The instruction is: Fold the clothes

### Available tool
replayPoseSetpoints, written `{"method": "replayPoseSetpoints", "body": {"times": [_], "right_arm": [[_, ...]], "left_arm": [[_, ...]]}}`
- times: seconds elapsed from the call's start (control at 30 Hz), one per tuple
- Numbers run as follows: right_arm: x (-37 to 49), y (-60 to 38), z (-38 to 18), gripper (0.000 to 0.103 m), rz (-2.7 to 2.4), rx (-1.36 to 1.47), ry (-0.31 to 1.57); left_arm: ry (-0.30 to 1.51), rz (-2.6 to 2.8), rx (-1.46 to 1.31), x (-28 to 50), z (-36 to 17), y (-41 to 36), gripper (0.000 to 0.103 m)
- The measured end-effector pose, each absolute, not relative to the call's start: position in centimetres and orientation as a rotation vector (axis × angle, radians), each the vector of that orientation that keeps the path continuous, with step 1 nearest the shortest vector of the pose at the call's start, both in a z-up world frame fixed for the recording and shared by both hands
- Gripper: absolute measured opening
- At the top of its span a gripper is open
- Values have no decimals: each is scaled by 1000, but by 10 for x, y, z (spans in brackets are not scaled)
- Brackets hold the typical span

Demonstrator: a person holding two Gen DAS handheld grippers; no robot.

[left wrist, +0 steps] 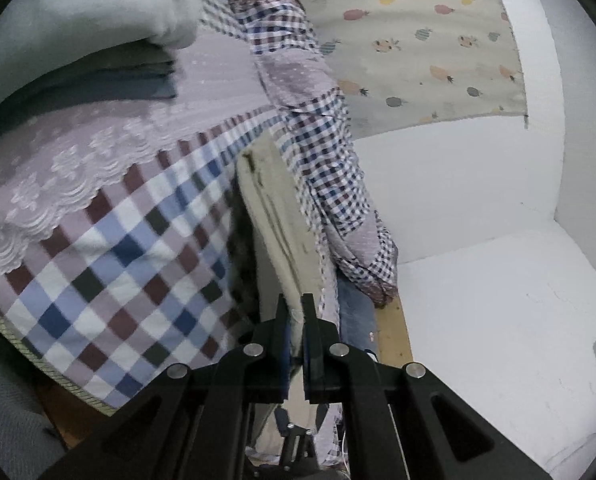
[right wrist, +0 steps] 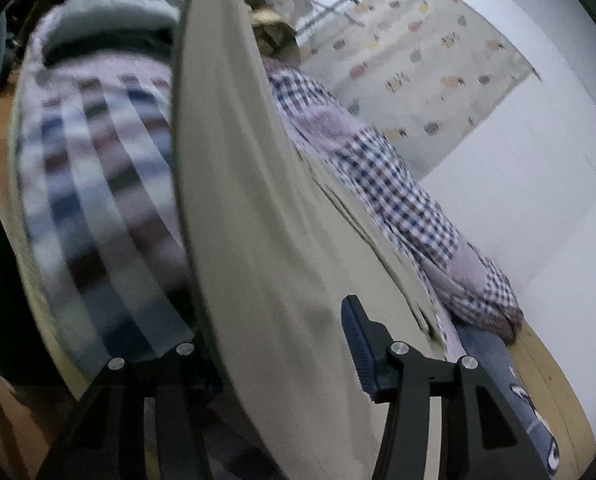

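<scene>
— Two grippers, one garment. Start nearest: what does each have?

— The left gripper (left wrist: 296, 312) has its jaws drawn nearly together on an edge of the beige garment (left wrist: 276, 216); a thin fold of cloth sits pinched between the pads. In the right wrist view the right gripper (right wrist: 274, 344) stands wide, and the same beige garment (right wrist: 250, 200) hangs as a sheet through the gap. Only the blue-padded right finger (right wrist: 361, 356) shows; the other is hidden behind the cloth. I would not call that a grip.

— Which way does the cloth run?

— Away from both grippers, long axis pointing forward and up, edge-on to the cameras, lifted off the checked bedspread (left wrist: 110, 264).

— And beyond it?

— A small-checked quilt (left wrist: 325, 160) bunched along the bed's far side, folded grey clothes (left wrist: 98, 28) stacked at the back left, then a pineapple-print cloth (left wrist: 425, 48) on the white wall.

— So the next move?

— My guess: the right jaws must close on the sheet, since only the left holds it.
</scene>
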State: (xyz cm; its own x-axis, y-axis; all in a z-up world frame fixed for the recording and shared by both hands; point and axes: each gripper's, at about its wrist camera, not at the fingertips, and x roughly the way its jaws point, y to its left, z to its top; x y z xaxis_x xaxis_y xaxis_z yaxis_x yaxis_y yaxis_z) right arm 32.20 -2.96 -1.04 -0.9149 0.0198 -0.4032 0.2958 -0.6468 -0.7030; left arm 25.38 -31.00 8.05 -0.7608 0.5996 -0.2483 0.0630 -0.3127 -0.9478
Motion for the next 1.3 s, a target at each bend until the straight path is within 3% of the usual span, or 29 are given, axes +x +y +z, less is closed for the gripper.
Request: {"method": "replayPoseSetpoints", "body": {"times": [0.67, 0.9, 1.3], "right_arm": [[325, 182, -6, 52, -2798, 1006, 1414], [331, 197, -4, 11, -2784, 1020, 1401], [349, 204, 32, 1, -2822, 1000, 1219]], "left_arm": [[-1570, 2194, -826, 243, 105, -315, 2], [-1562, 2225, -857, 247, 106, -311, 2], [-1531, 2278, -935, 254, 99, -314, 2]]}}
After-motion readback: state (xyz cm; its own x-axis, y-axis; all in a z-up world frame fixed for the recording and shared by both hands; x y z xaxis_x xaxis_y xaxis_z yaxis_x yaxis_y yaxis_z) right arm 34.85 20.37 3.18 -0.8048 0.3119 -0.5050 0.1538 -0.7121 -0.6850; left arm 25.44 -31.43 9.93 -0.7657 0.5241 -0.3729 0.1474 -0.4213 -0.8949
